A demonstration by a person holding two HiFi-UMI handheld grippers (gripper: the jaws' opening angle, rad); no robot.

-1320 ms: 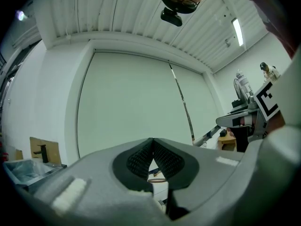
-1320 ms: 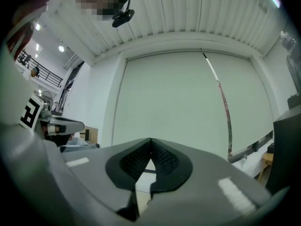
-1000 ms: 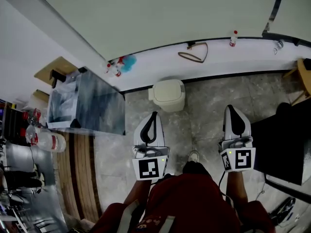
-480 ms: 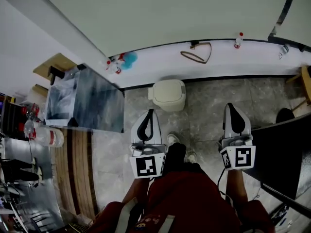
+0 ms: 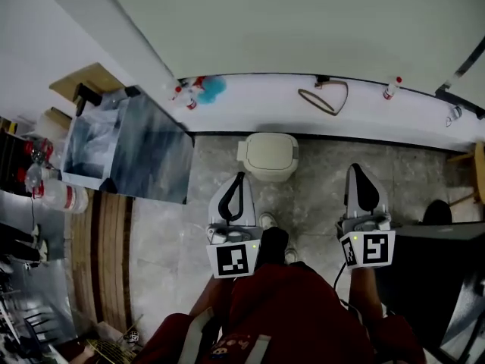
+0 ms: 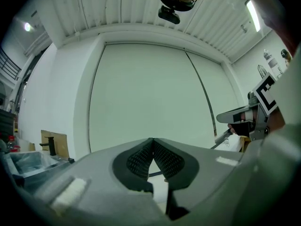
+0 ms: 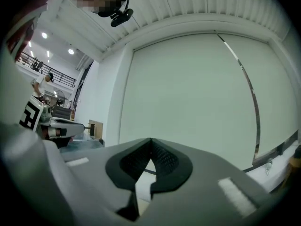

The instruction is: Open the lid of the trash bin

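Observation:
A cream trash bin (image 5: 269, 155) with its lid down stands on the grey floor against the low white ledge, straight ahead in the head view. My left gripper (image 5: 241, 177) hangs just short of the bin's near side, jaws shut with nothing between them. My right gripper (image 5: 358, 170) is held level to the right of the bin, also shut and empty. In the left gripper view the closed jaws (image 6: 153, 140) point at a pale green wall, and the right gripper (image 6: 244, 119) shows at that view's right edge. The right gripper view shows shut tips (image 7: 151, 140) against the same wall. The bin is in neither gripper view.
A glass-topped table (image 5: 125, 146) with a plastic-lined box stands left of the bin. A ledge (image 5: 364, 116) along the wall carries a loop of strap (image 5: 324, 97), small bottles (image 5: 392, 88) and a blue object (image 5: 212, 88). A black desk (image 5: 436, 279) fills the right. The person's shoes (image 5: 271, 241) are below.
The person has stepped forward toward the wall. The bin now sits closer ahead of the left gripper and more central. Both grippers stayed shut.

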